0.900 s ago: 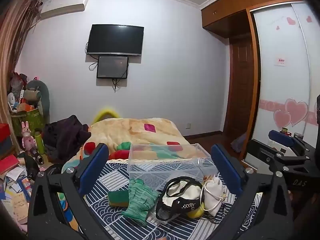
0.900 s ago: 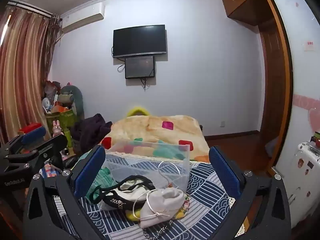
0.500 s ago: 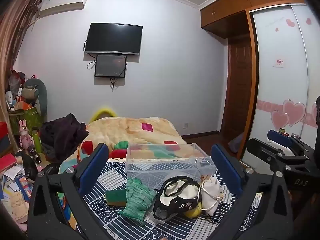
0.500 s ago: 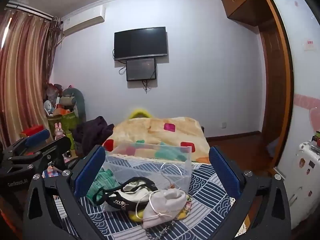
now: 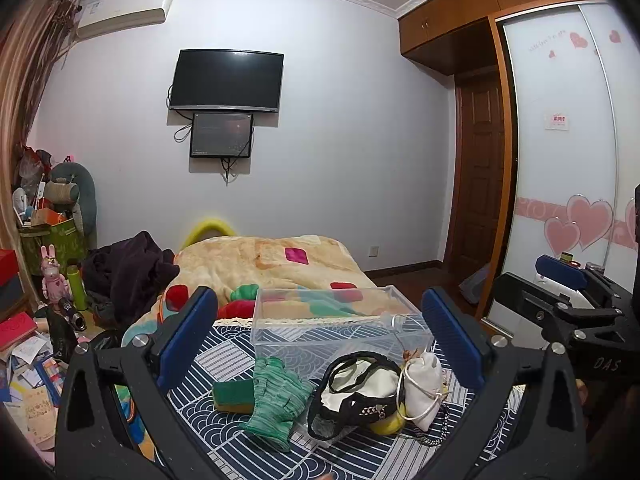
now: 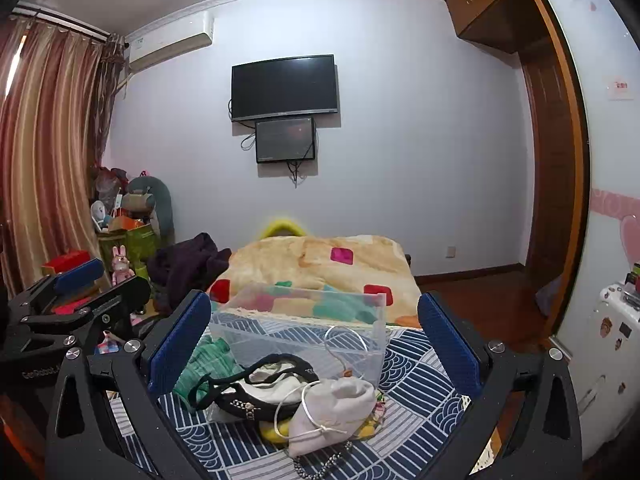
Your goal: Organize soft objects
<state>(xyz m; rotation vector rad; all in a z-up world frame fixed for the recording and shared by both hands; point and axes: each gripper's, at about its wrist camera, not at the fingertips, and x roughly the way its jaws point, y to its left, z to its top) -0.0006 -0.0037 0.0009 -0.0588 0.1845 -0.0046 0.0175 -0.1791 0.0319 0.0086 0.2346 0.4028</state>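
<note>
A clear plastic bin (image 5: 332,320) (image 6: 304,332) stands empty on the blue patterned bedspread (image 5: 224,360). In front of it lie a green knit glove (image 5: 276,400) (image 6: 204,364) on a green sponge (image 5: 232,396), a black-and-white cap (image 5: 356,396) (image 6: 256,388), a white drawstring pouch (image 5: 424,388) (image 6: 332,412) and something yellow (image 5: 388,422) under them. My left gripper (image 5: 320,344) is open and empty above the pile. My right gripper (image 6: 314,348) is open and empty above the pouch. Each gripper shows at the edge of the other's view.
A beige blanket (image 5: 272,264) with coloured patches covers the far bed. Dark clothes (image 5: 128,268) lie at its left. Clutter and boxes (image 5: 24,320) fill the floor at left. A wardrobe with hearts (image 5: 568,200) stands at right. A chain (image 6: 324,464) lies by the pouch.
Both views have shifted slightly; the grippers drifted a little, still open. The objects on the bed have not moved.
</note>
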